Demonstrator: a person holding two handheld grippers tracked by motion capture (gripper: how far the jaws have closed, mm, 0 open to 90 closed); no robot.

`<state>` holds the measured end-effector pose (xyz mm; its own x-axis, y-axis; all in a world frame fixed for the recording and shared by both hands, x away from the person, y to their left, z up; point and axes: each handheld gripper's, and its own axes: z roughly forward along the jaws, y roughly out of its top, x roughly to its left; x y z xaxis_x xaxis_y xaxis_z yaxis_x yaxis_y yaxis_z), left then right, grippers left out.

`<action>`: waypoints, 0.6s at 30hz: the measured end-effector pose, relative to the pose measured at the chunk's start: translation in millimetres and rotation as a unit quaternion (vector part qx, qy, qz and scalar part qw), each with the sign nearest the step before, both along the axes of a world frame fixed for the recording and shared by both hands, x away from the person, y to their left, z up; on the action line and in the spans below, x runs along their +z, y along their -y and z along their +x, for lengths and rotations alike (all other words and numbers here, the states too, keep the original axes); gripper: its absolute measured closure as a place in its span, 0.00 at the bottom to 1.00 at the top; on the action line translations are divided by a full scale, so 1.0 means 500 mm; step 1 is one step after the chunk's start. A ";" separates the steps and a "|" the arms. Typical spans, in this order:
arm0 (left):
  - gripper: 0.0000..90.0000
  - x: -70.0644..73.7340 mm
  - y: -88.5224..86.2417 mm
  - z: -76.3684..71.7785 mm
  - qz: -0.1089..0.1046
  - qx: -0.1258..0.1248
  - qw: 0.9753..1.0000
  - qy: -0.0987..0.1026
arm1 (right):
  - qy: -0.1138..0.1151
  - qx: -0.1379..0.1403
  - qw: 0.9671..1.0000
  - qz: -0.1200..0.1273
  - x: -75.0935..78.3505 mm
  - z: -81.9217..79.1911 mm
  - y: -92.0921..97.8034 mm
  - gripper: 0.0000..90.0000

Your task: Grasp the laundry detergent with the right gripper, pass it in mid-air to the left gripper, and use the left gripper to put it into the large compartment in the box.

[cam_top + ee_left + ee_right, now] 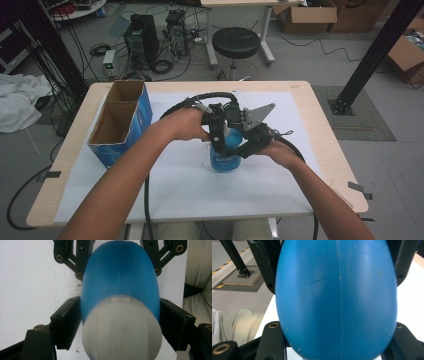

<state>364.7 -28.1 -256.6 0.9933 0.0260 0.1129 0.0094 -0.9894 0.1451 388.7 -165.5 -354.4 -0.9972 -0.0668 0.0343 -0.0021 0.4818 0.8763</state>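
I have both grippers on the blue bottle, which stands upright on the white sheet near the middle of the table. The left gripper has its fingers clamped on the bottle just below the white cap, while the right gripper has its fingers pressed against the body from the opposite side.

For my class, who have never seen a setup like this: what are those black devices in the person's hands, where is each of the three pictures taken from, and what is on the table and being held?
There is no robot here. A person holds a hand-operated gripper in each hand: the left gripper and the right gripper. Each has two black fingers that squeeze things.

The high view looks down on the table from above the person. The other two pictures come from cameras riding on each gripper, looking along its fingers.

On the table's white sheet stands an open blue cardboard box. In the middle is a blue bottle with a white cap. Both grippers are closed on the bottle from opposite sides.
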 end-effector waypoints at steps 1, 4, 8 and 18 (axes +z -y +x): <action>0.29 0.000 0.000 0.000 -0.001 0.000 1.000 0.000 | 0.001 0.000 1.000 0.000 0.000 0.000 0.000 0.49; 0.29 0.000 0.000 0.000 -0.002 -0.001 1.000 0.000 | 0.001 0.000 1.000 0.001 0.000 0.000 0.000 0.49; 0.30 -0.001 0.000 0.000 -0.001 -0.001 1.000 -0.001 | 0.000 0.000 1.000 0.000 0.000 0.000 0.000 0.49; 0.34 -0.001 0.003 -0.002 -0.004 -0.004 1.000 0.002 | 0.000 0.001 1.000 0.002 0.001 0.000 0.002 0.49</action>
